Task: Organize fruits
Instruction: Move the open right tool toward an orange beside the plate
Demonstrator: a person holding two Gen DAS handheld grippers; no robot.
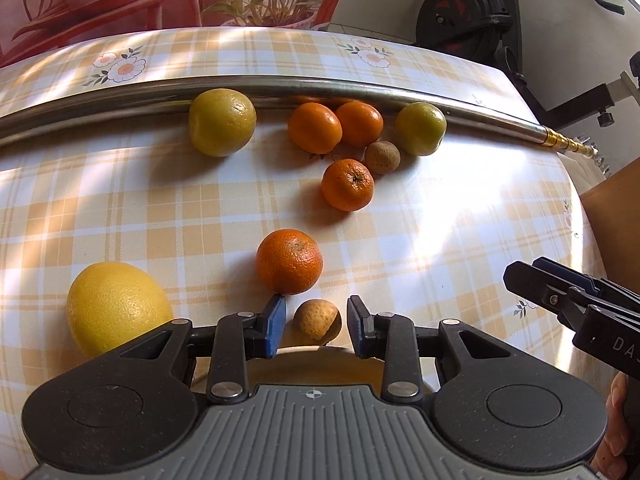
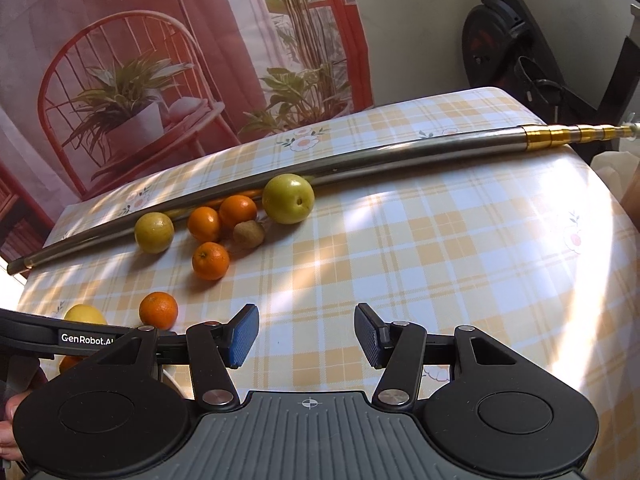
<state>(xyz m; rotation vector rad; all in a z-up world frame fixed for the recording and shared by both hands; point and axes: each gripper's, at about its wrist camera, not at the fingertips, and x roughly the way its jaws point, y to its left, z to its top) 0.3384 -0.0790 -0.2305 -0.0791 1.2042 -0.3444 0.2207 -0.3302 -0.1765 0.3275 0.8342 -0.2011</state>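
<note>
1. The left gripper (image 1: 316, 326) hangs low over the near part of the checked tablecloth (image 1: 440, 220), its blue-padded fingers (image 1: 274, 330) parted with a small brownish-yellow fruit (image 1: 316, 320) sitting in the gap; neither pad clearly touches it, so it grips nothing
2. Just beyond the left fingertip sits a dark orange (image 1: 289, 262), close to the small fruit
3. A big yellow grapefruit (image 1: 116, 306) lies to the left of the gripper, near its body
4. Farther back, a metal pole (image 1: 120, 92) lies across the table with gold telescoping sections at its right end
5. Against or just beside the pole rest a yellow-green citrus (image 1: 222, 122), two tangerines (image 1: 314, 128) side by side and touching, and a green round fruit (image 1: 420, 128)
6. A small brown rough fruit (image 1: 382, 157) sits just in front of that cluster, with another tangerine (image 1: 347, 185) near it, towards the camera
7. The right gripper (image 2: 306, 334) is spread wide over bare cloth and holds nothing; in the left view its black fingers enter from the right edge
8. Behind the table hangs a printed backdrop (image 2: 160, 60) of a red chair and plants, and an exercise bike (image 2: 520, 40) stands at the right
</note>
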